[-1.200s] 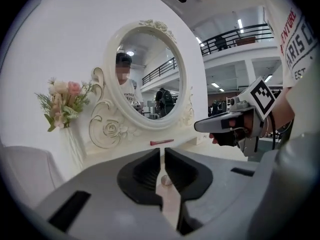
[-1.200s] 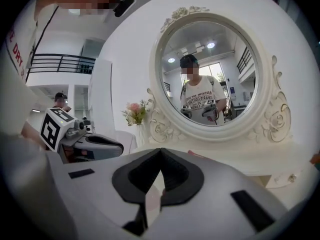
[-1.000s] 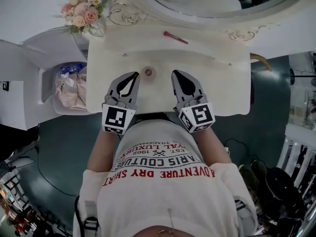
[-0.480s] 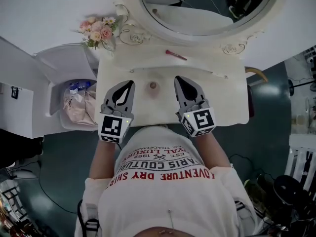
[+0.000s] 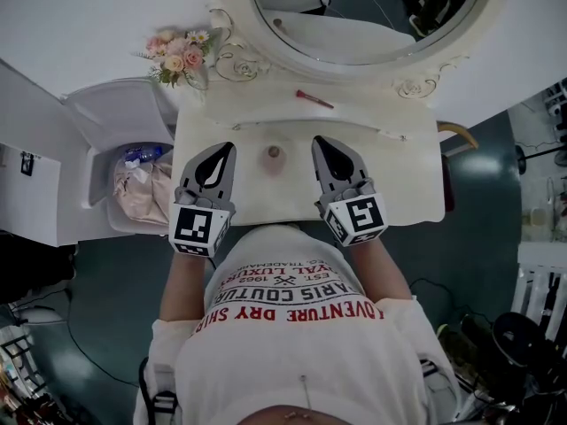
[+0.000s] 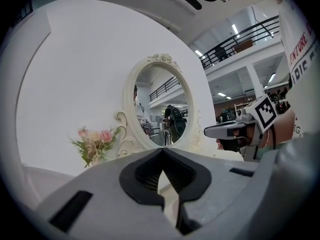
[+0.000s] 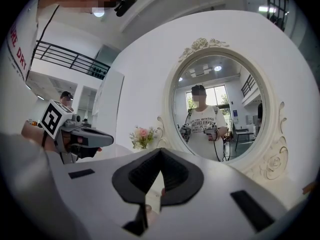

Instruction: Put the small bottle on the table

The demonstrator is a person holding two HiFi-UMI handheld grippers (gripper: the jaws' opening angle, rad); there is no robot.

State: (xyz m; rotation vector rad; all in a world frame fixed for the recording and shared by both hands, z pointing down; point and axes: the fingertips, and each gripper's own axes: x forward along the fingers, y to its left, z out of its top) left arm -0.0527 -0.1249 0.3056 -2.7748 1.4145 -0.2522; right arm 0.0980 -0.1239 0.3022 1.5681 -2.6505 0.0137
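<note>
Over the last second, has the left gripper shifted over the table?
Yes. The left gripper has slid toward the left edge of the table, widening the gap between its tips and the small bottle.

My left gripper (image 5: 227, 149) has drawn sideways away from the small bottle (image 5: 274, 152), widening the gap. My head has lifted, so more of the mirror (image 5: 354, 16) shows.
</note>
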